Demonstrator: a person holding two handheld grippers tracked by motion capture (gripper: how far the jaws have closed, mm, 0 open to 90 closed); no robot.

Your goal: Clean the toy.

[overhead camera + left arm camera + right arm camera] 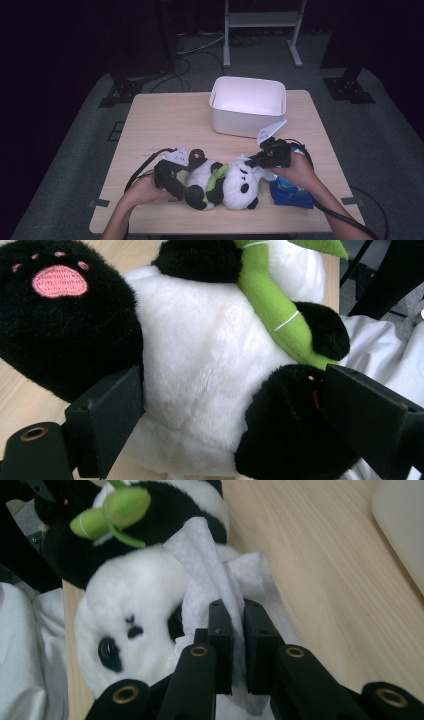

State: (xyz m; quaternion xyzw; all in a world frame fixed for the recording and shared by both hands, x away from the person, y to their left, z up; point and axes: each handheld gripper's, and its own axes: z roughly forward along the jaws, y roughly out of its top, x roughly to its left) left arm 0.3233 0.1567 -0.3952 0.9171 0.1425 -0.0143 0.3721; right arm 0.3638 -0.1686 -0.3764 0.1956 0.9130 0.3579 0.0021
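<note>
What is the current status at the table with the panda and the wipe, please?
Left gripper clamped around plush panda's body. Right gripper shut on white wipe at panda's head. Blue wipe packet under right hand; white bin behind, clear.

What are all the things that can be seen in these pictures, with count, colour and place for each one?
plush panda: one, black and white with a green stalk, lying at the table's near edge
wet wipe: one, white, against the panda's head
wipes pack: one, blue, under the right hand
bin: one, white, at the table's far side
table: one, light wood
metal stand: one, pale, on the floor behind
left gripper: black, jaws wide around the panda's body
right gripper: black, shut on the wet wipe
</note>
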